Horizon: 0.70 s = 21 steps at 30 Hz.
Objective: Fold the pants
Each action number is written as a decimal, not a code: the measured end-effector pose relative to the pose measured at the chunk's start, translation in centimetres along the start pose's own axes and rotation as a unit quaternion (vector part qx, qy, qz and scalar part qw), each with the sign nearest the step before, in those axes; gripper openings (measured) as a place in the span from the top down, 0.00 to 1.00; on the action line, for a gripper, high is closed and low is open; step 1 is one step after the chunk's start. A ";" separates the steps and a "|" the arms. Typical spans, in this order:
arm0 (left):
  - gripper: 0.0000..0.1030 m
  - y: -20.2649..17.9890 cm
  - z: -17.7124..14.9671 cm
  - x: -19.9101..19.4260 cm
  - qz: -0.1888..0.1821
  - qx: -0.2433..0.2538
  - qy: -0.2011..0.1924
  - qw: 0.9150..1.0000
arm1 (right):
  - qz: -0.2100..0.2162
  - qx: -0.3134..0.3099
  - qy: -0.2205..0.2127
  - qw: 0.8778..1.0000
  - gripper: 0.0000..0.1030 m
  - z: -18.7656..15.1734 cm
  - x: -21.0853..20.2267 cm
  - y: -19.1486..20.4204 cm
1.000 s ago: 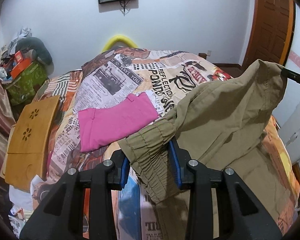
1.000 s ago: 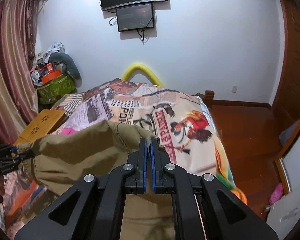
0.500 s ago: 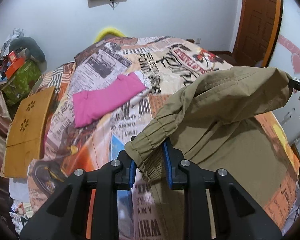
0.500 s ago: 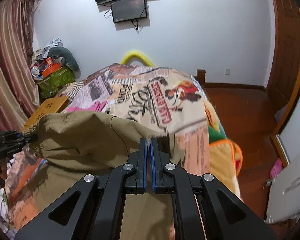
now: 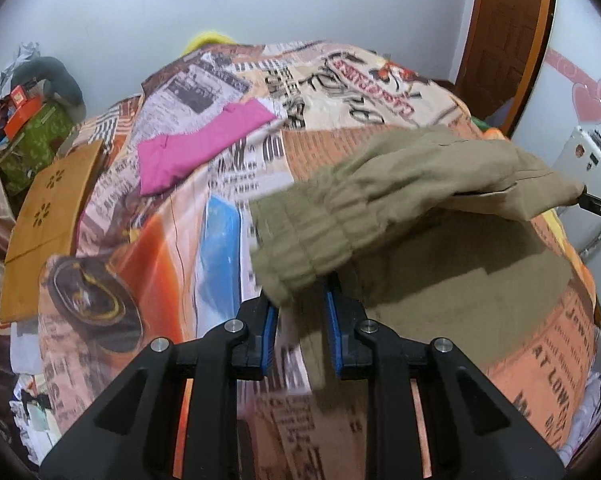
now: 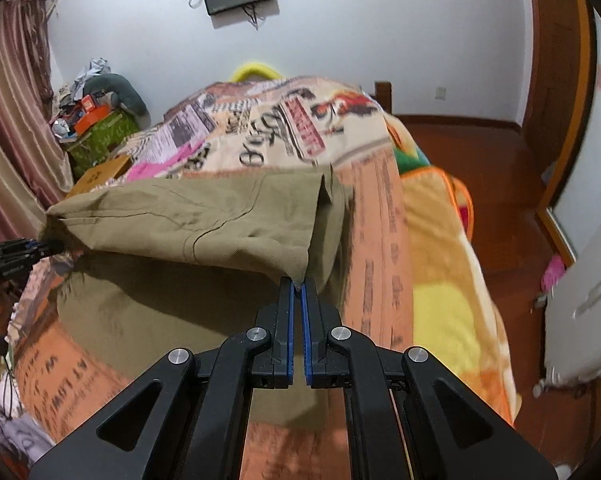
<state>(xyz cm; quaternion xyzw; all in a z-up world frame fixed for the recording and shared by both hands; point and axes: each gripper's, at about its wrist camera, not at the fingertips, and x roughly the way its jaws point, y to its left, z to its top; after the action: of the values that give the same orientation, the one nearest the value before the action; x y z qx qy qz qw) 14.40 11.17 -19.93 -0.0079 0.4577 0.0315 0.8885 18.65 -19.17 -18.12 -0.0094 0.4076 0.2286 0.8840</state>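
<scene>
Both grippers have carried the khaki pants (image 5: 440,184) lower over the bed (image 5: 204,240)
Left gripper (image 5: 300,308), jaws just closing, clamps the elastic waistband (image 5: 300,240); right gripper (image 6: 298,292) pinches the other corner, pants stretched between, near the folded pink garment (image 5: 196,148)

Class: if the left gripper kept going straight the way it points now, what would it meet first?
Beyond the khaki pants it already grips, the left gripper points down at the bedspread, likely the bare print beside the pants' lower layer; depth is unclear.
</scene>
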 end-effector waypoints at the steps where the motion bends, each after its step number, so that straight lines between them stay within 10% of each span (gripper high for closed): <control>1: 0.79 0.0 -0.5 0.0 0.003 0.000 0.005 1.000 | -0.004 0.003 0.005 1.000 0.97 -0.6 0.0 -0.1; 10: 0.75 0.5 -3.2 -2.0 0.020 -0.013 0.013 1.000 | -0.025 0.012 0.043 0.999 0.94 -4.6 -0.2 -0.2; 16: 0.50 -0.2 -2.2 -4.6 0.032 -0.005 -0.022 0.999 | -0.036 0.012 0.048 0.998 0.88 -4.7 -1.0 0.3; 21: 0.31 -2.4 -0.7 -6.5 0.025 0.032 -0.053 0.998 | -0.030 -0.024 0.019 0.999 0.55 -3.4 -2.4 2.3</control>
<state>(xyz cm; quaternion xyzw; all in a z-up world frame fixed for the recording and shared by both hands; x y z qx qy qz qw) 10.22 8.39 -15.06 0.0333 0.4111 0.0394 0.9101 13.93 -18.72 -18.21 -0.0468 0.4183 0.2112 0.8822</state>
